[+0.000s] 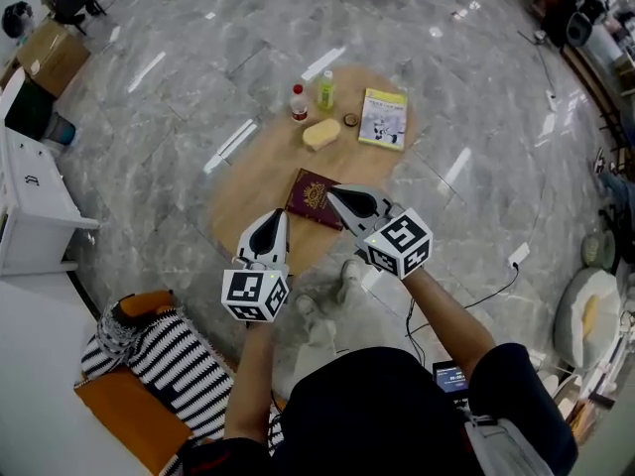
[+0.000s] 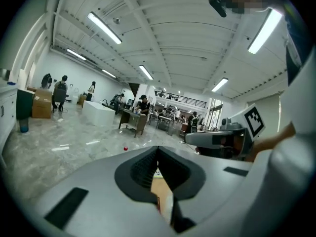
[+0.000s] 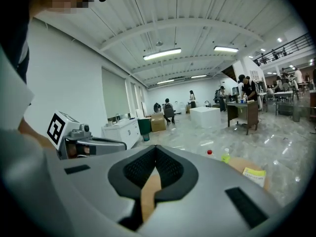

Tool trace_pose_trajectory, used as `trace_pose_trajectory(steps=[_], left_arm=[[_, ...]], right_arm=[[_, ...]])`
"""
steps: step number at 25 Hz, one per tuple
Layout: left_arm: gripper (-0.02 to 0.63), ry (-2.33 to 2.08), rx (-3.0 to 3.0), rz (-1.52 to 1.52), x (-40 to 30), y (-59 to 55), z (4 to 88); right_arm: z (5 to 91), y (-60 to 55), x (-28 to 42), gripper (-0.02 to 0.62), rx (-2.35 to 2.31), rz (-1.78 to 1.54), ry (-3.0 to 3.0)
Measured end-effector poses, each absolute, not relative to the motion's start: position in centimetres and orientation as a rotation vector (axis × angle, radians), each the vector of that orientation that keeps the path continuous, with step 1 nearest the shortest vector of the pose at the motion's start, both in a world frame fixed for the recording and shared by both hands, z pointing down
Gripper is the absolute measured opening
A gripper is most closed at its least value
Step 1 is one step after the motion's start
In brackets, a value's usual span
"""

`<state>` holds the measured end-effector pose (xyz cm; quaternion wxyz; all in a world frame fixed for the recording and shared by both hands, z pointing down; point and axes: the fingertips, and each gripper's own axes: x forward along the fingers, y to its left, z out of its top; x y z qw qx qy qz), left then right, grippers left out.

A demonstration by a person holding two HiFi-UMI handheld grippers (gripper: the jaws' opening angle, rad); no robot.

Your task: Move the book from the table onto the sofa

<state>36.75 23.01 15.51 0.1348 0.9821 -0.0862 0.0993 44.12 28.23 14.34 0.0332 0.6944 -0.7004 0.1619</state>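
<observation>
left tool (image 1: 275,218) and right tool (image 1: 334,194) are both fully closed and hold nothing. they hang over the near edge of the counter (image 1: 253,181), either side of the red book (image 1: 314,197) lying flat there. a pale book (image 1: 384,118) lies farther back.

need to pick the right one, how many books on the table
2: a dark red book at the near edge of the table, and a pale yellow-topped book at its far right. None looks hidden.
</observation>
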Motion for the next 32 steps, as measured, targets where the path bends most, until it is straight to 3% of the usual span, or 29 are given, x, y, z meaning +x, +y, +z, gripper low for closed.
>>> trace_pose_trajectory(steps=[32], left_arm=[[0.017, -0.256, 2.602, 0.670, 40.2, 24.9, 43.4]], right_arm=[[40.1, 27.0, 48.0, 0.014, 1.937, 0.842, -2.072]])
